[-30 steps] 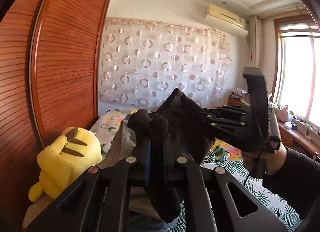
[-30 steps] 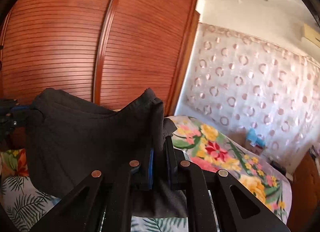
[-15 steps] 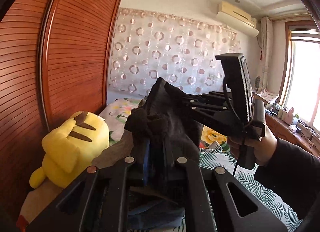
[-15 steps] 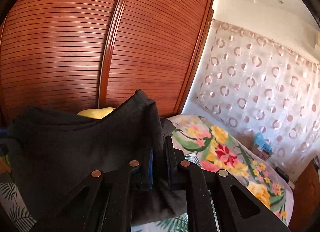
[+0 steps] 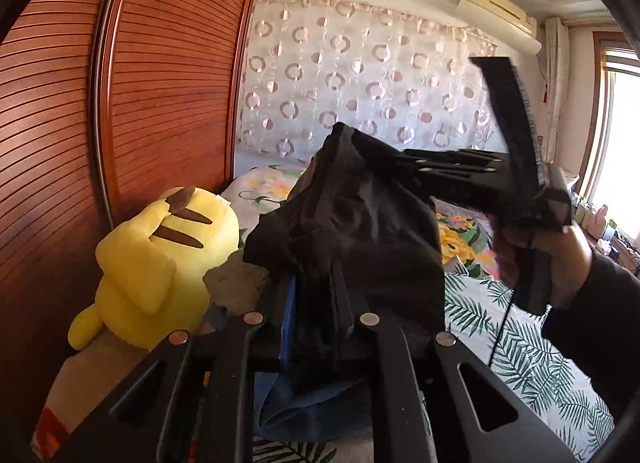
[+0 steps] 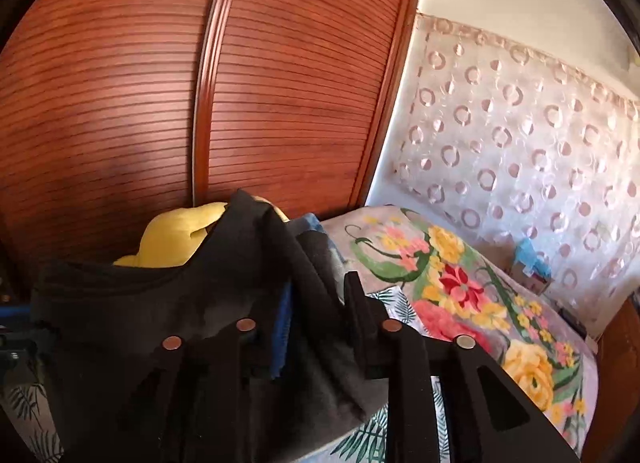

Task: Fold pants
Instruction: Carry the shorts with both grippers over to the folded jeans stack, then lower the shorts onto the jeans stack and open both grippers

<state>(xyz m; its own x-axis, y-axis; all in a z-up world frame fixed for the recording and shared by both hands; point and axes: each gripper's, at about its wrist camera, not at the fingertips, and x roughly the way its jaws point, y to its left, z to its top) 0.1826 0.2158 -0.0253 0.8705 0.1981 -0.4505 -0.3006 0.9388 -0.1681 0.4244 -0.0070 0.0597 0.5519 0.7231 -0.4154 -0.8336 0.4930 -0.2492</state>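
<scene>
Fingers (image 5: 340,299) of both grippers are clamping our black pants (image 5: 360,231) — held above the floral bedspread (image 6: 460,287). We're facing a wooden wardrobe (image 6: 280,95) — plush toy (image 5: 160,259) sitting beside it.

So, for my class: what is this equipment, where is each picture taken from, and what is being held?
No robot here: a person holds a two-finger gripper in each hand, each with a camera looking along its fingers. One picture is from the left gripper, shut on black pants; there you also see the person's right hand. The other is from the right gripper; cloth lies between its fingers, though its grip is unclear. Below is a flowered bed with a yellow plush toy.
</scene>
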